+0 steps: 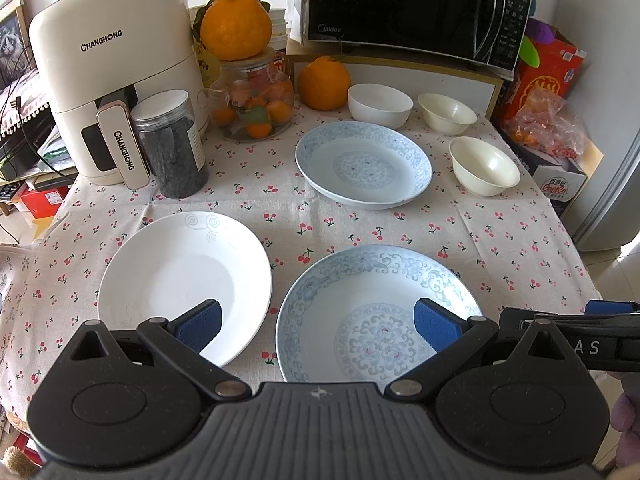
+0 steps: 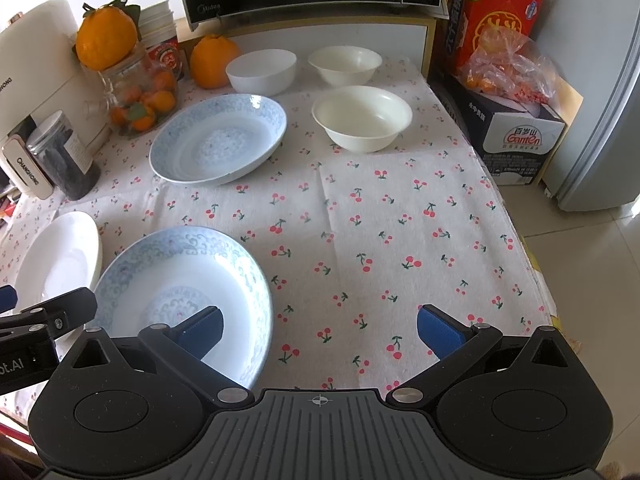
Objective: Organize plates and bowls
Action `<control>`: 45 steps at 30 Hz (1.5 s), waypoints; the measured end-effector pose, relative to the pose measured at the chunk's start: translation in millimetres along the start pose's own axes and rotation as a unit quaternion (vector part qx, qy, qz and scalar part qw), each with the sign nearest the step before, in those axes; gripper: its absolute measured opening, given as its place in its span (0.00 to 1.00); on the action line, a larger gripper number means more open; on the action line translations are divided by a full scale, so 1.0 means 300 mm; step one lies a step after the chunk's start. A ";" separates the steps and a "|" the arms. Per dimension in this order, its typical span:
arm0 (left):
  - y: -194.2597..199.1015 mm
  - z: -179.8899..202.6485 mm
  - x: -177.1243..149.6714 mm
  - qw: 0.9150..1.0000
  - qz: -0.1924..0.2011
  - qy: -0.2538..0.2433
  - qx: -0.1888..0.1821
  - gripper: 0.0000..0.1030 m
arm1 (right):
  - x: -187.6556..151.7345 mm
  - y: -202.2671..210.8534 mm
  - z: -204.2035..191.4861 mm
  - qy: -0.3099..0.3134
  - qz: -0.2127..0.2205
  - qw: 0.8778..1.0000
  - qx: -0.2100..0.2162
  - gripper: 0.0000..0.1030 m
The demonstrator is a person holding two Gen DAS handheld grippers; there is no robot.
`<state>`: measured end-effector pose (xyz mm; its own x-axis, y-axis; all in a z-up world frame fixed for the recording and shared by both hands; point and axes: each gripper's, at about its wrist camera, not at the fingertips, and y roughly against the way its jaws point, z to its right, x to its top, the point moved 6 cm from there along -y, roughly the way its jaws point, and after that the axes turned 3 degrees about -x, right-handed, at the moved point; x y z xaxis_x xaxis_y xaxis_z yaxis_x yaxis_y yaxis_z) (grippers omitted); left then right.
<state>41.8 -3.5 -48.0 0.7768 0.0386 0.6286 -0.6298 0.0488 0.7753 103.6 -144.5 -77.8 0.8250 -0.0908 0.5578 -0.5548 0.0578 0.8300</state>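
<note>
A plain white plate (image 1: 184, 276) and a blue-patterned plate (image 1: 360, 308) lie at the table's front. A second blue-patterned plate (image 1: 364, 164) sits further back. Three white bowls stand at the back right: one (image 1: 380, 104) beside the loose orange, one (image 1: 446, 113) right of it, one (image 1: 484, 166) nearest. My left gripper (image 1: 318, 326) hovers open above the gap between the two front plates, holding nothing. My right gripper (image 2: 320, 330) is open over the near blue plate's (image 2: 180, 280) right rim and bare cloth. The far blue plate (image 2: 218, 138) and bowls (image 2: 362, 118) lie beyond.
An air fryer (image 1: 112, 72), a dark jar (image 1: 172, 144), a glass jar of oranges (image 1: 252, 108) and a loose orange (image 1: 323, 82) line the back left. A microwave (image 1: 416, 8) stands on a shelf behind. Boxes (image 2: 516, 136) flank the table's right edge.
</note>
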 end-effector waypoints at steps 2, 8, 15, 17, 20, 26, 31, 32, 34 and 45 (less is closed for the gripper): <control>-0.001 0.000 0.001 1.000 0.000 0.000 0.000 1.00 | -0.001 -0.002 -0.001 0.000 0.000 1.000 0.000 1.00; 0.000 -0.001 0.000 1.000 0.000 0.000 0.000 1.00 | -0.004 -0.004 -0.001 -0.001 -0.002 1.000 0.000 1.00; -0.001 0.001 0.000 1.000 0.001 0.000 -0.001 1.00 | -0.004 -0.005 -0.001 -0.002 -0.005 1.000 0.001 1.00; 0.001 -0.001 -0.001 1.000 0.001 0.000 0.000 1.00 | -0.003 -0.006 -0.002 -0.002 -0.007 1.000 0.002 1.00; 0.001 -0.001 -0.001 1.000 0.001 0.000 -0.001 1.00 | -0.002 -0.007 -0.001 -0.003 -0.009 1.000 0.002 1.00; -0.001 -0.001 0.000 1.000 0.001 0.000 0.000 1.00 | -0.003 -0.008 -0.001 -0.003 -0.010 1.000 0.002 1.00; 0.011 0.004 -0.003 1.000 0.001 0.000 0.001 1.00 | -0.003 -0.007 0.001 -0.004 -0.011 1.000 0.003 1.00; 0.012 0.003 -0.005 1.000 0.001 0.000 0.002 1.00 | -0.003 -0.007 0.000 -0.004 -0.011 1.000 0.003 1.00; 0.013 0.005 -0.005 1.000 0.002 0.000 0.004 1.00 | -0.002 -0.007 0.000 -0.005 -0.012 1.000 0.004 1.00; 0.004 0.002 0.002 1.000 0.000 -0.003 0.011 1.00 | 0.023 0.005 0.001 -0.020 -0.012 1.000 0.008 1.00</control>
<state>41.6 -4.1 -46.6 0.7772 0.0330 0.6284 -0.6292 0.0273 0.7767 108.5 -145.5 -72.6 0.8332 -0.1321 0.5369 -0.5369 0.0386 0.8427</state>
